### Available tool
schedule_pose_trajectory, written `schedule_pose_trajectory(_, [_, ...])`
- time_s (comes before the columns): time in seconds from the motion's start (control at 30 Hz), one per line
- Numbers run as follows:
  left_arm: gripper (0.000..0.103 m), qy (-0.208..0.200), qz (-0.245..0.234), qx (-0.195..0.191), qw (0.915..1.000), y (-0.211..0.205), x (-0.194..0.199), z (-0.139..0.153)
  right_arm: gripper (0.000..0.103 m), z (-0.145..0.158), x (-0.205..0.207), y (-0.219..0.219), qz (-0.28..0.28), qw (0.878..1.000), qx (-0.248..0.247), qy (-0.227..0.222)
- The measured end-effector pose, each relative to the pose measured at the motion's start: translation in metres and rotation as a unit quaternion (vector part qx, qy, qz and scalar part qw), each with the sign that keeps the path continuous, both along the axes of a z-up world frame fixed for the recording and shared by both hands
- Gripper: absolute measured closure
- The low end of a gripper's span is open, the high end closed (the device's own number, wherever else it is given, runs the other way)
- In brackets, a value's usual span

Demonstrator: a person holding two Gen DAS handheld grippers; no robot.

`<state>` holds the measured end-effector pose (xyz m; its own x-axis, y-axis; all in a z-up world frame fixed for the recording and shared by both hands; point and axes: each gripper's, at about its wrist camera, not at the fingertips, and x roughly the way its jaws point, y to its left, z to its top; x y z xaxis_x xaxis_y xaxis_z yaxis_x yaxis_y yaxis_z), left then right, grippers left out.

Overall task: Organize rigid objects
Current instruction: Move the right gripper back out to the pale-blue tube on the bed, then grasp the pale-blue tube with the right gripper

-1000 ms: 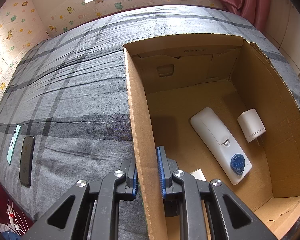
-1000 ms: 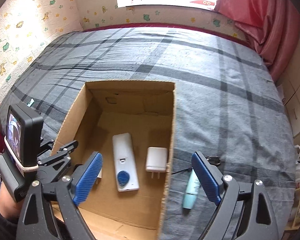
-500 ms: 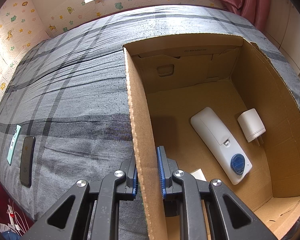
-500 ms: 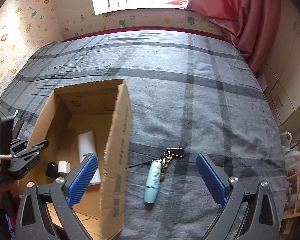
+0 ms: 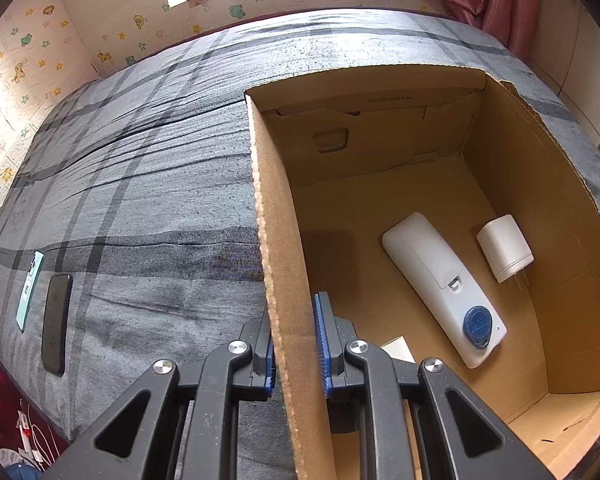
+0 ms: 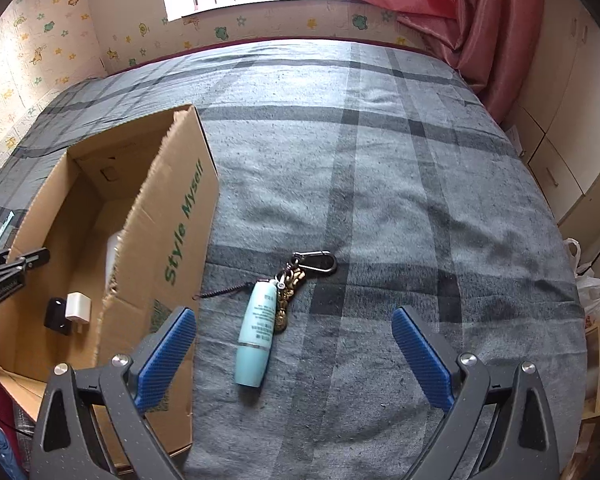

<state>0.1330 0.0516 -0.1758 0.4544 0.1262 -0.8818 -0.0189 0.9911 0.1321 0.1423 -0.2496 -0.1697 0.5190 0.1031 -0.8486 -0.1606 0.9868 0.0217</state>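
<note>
An open cardboard box [image 5: 276,240] stands on the grey plaid bed. My left gripper [image 5: 296,344] is shut on its left wall. Inside lie a long white device with a blue button [image 5: 444,288] and a white charger plug [image 5: 504,248]. In the right wrist view the box [image 6: 172,232] is at the left. A light blue tube [image 6: 258,332] lies on the bed beside a key ring with a carabiner [image 6: 314,262]. My right gripper [image 6: 294,356] is wide open and empty, just above and around the tube. A small white adapter [image 6: 78,306] and a black item [image 6: 56,314] show inside the box.
A dark phone [image 5: 56,320] and a mint green card-like item [image 5: 30,288] lie on the bed at the far left. A pink curtain [image 6: 460,20] and cupboards [image 6: 572,140] stand to the right of the bed.
My right gripper has swung right from over the box to over the blue tube and come closer to it. My left gripper has kept its hold on the box wall.
</note>
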Motion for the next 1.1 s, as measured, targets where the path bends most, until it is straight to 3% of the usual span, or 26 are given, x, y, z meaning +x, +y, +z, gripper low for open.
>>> schedule_pose_trajectory(0.43, [0.085, 0.002, 0.0, 0.003, 1.0, -0.003, 0.002, 0.0, 0.003, -0.032, 0.016, 0.001, 0.007, 1.0, -0.012, 0.027])
schedule_pose_trajectory(0.83, [0.085, 0.002, 0.001, 0.004, 1.0, -0.004, 0.003, 0.0, 0.019, -0.065, 0.032, 0.013, 0.023, 0.998, -0.008, 0.062])
schedule_pose_trajectory(1.03, [0.085, 0.002, 0.002, 0.0, 1.0, -0.002, 0.003, 0.0, 0.049, -0.08, 0.036, 0.019, 0.03, 0.996, 0.002, 0.089])
schedule_pose_trajectory(1.1, [0.085, 0.001, 0.002, -0.001, 1.0, -0.002, 0.003, 0.0, 0.066, -0.084, 0.037, 0.022, 0.03, 0.995, -0.002, 0.096])
